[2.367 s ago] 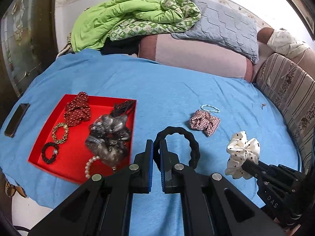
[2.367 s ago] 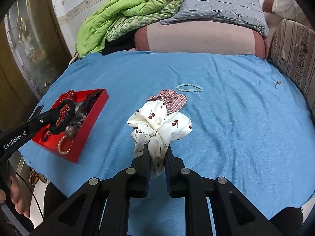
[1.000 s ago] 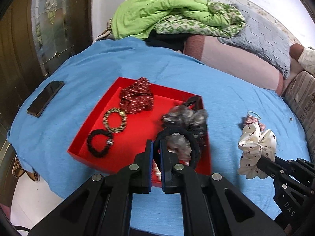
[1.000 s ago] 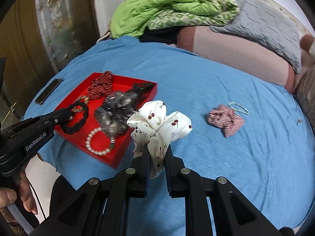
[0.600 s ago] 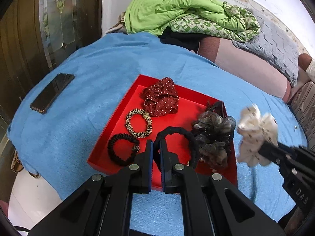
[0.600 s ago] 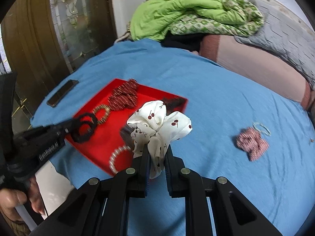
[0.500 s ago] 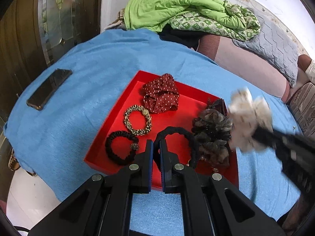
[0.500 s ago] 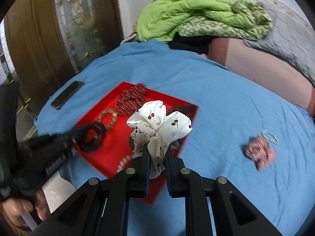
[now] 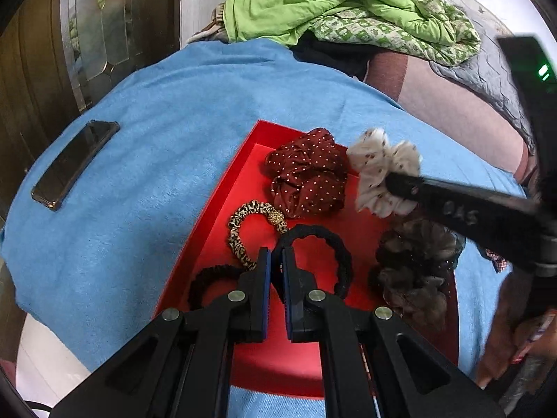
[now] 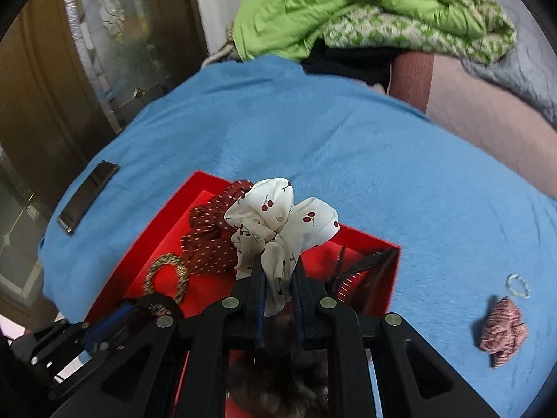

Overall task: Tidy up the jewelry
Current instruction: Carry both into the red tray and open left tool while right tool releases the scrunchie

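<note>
Now, starting at your far left, a dark phone (image 9: 75,163) lies flat on the blue bedspread (image 9: 167,111), well apart from the red tray (image 9: 222,209). Inside the tray, a leopard-print hair tie (image 9: 243,233) sits beside a maroon dotted scrunchie (image 9: 308,172), and a small black scrunchie (image 9: 212,278) lies near the front edge, partly hidden by your tool. Your left gripper (image 9: 276,261) hangs over the tray with its jaws nearly together, pinching a black braided hair tie (image 9: 323,244) whose loop stands out past the fingertips. Just right of that, a grey-brown scrunchie (image 9: 414,268) rests in the tray. Your right gripper (image 10: 278,278) is narrow too, clamped on the white cherry-print scrunchie (image 10: 282,223), which is above the tray's middle, over the maroon one. Farther right on the bedspread, outside the tray, a pink checked scrunchie (image 10: 503,331) lies close to a pale bead bracelet (image 10: 518,285).
</note>
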`<state>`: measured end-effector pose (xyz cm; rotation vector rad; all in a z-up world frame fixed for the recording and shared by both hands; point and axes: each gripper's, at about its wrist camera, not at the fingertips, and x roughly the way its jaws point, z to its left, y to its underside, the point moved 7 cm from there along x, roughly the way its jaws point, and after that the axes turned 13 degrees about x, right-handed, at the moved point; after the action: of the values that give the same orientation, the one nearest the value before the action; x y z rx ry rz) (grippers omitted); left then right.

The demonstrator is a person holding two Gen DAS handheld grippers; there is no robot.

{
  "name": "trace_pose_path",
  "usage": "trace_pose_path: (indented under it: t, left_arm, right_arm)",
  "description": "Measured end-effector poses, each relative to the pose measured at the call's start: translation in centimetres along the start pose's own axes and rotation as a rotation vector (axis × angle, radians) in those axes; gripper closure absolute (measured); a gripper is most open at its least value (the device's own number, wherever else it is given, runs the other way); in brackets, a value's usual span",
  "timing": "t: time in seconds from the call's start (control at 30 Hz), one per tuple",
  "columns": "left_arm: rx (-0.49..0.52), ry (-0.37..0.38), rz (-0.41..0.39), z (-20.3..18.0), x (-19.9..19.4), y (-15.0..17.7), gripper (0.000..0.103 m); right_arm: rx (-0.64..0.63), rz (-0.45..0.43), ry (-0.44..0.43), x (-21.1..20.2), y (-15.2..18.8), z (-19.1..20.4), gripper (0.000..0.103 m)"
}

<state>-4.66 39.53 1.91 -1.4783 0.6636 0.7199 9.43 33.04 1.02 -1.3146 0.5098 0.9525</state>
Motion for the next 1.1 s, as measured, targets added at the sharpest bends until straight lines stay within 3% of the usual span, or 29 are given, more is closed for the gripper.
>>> trace_pose_path:
  t: [0.13, 0.37, 0.5, 0.53, 1.1]
  left_arm:
    - [-0.028, 0.049, 0.002, 0.0, 0.4, 0.3, 0.097]
    - [-0.031, 0.049, -0.005, -0.4, -0.4, 0.6, 0.094]
    - [-0.031, 0.019, -0.022, -0.4, -1.5, 0.6, 0.066]
    - [-0.032, 0.010, -0.032, -0.4, -1.9, 0.6, 0.065]
    - [-0.052, -0.058, -0.053, -1.5, -6.7, 1.5, 0.064]
  right_arm:
    - [0.027, 0.041, -0.001, 1.8, 0.7, -0.6, 0.086]
    - [0.034, 0.056, -0.012, 2.4, 1.0, -0.7, 0.079]
    - [0.042, 0.046, -0.026, 1.6, 1.0, -0.6, 0.069]
    - [0.040, 0.042, -0.029, 1.3, 1.0, -0.6, 0.068]
    - [0.026, -0.026, -0.087, -6.2, 3.1, -1.4, 0.055]
